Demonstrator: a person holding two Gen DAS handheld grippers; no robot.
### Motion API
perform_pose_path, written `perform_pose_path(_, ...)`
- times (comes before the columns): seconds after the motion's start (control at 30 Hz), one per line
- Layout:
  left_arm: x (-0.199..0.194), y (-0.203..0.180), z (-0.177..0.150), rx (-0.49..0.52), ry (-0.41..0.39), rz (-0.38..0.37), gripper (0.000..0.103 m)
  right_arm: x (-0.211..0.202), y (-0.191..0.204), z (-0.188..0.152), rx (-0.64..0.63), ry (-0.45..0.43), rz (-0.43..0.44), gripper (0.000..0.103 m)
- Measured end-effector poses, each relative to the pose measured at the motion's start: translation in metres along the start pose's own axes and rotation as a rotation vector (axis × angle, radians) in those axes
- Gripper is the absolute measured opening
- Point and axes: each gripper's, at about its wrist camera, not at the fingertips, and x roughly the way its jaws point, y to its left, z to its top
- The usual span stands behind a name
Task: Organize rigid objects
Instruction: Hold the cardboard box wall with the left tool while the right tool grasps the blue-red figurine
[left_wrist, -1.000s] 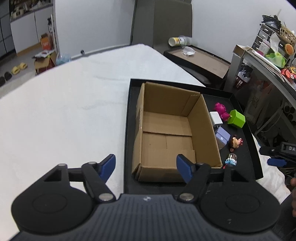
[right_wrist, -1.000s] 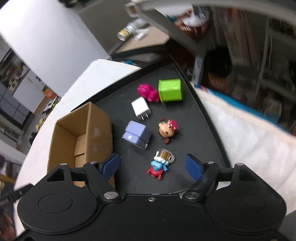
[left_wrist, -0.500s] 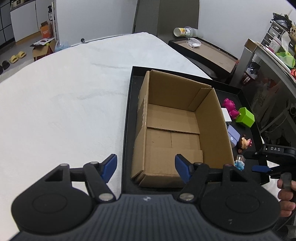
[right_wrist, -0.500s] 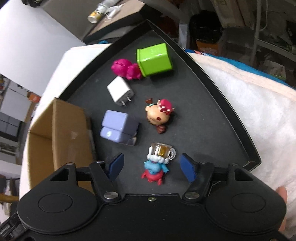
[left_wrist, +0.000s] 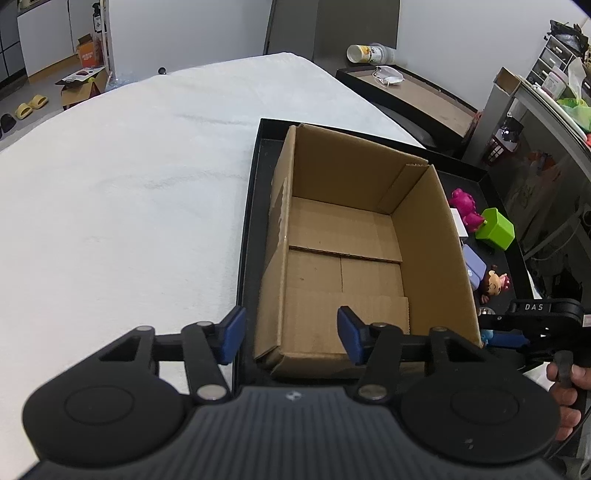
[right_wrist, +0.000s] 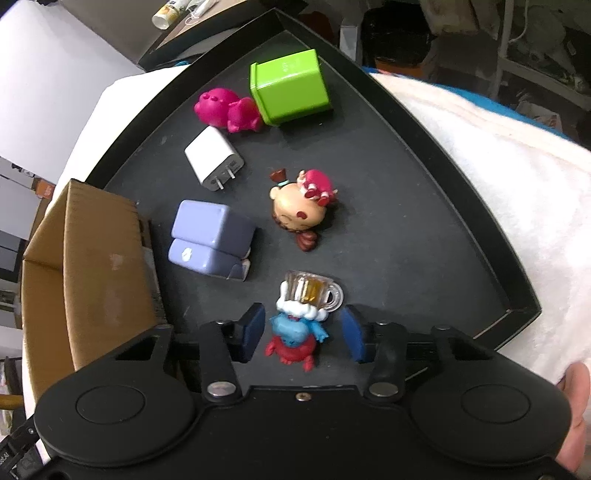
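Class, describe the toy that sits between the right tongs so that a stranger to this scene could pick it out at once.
Start at the black tray on the white cloth and look right of the cardboard box. Among the small things there, take the one nearest the tray's near corner, between the open right tongs. It is the blue-and-red figurine with a clear beer mug on its head, unlike the big-headed doll figurine beyond it.

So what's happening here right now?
A person is sorting small items on a black tray into an empty cardboard box. The right gripper is open around the blue figurine, not yet closed on it. The left gripper hangs open at the box's near edge.
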Motion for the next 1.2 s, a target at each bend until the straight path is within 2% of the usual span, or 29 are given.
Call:
perform_pose_path(0.13,0.003,-0.002,-0.001,0.007,0.003,-0.008,0.045,-0.001,-0.002,-0.002,-0.011,-0.001,-0.027,0.034)
perform_pose_path(0.3,0.006,-0.002,-0.002,0.009,0.004,-0.015,0.044,-0.004,-0.002,-0.003,-0.026,-0.022,-0.068,0.035)
perform_pose_path(0.37,0.007,-0.002,-0.003,0.014,0.006,-0.015,0.044,-0.005,0.003,-0.005,-0.058,-0.030,-0.089,0.036)
perform_pose_path(0.43,0.008,-0.001,-0.003,0.009,0.009,-0.019,0.044,-0.004,0.009,-0.007,-0.090,-0.036,-0.114,0.045)
perform_pose_path(0.57,0.009,0.001,-0.003,0.005,0.007,-0.024,0.041,0.001,0.015,-0.009,-0.114,-0.034,-0.144,0.046)
perform_pose_path(0.73,0.012,0.002,-0.003,0.010,0.006,-0.030,0.039,0.004,0.026,-0.016,-0.130,-0.082,-0.209,0.053)
perform_pose_path(0.97,0.020,0.005,-0.001,0.003,0.021,-0.029,0.039,0.010,0.037,-0.026,-0.190,-0.112,-0.277,0.055)
perform_pose_path(1.07,0.024,0.004,0.001,-0.001,0.024,-0.024,0.039,0.010,0.039,-0.029,-0.219,-0.122,-0.288,0.051)
perform_pose_path(1.13,0.025,0.003,0.000,-0.003,0.023,-0.015,0.037,0.009,0.039,-0.031,-0.236,-0.133,-0.288,0.038)
perform_pose_path(1.2,0.024,0.003,0.000,-0.007,0.020,0.001,0.029,0.008,0.038,-0.032,-0.241,-0.136,-0.284,0.038)
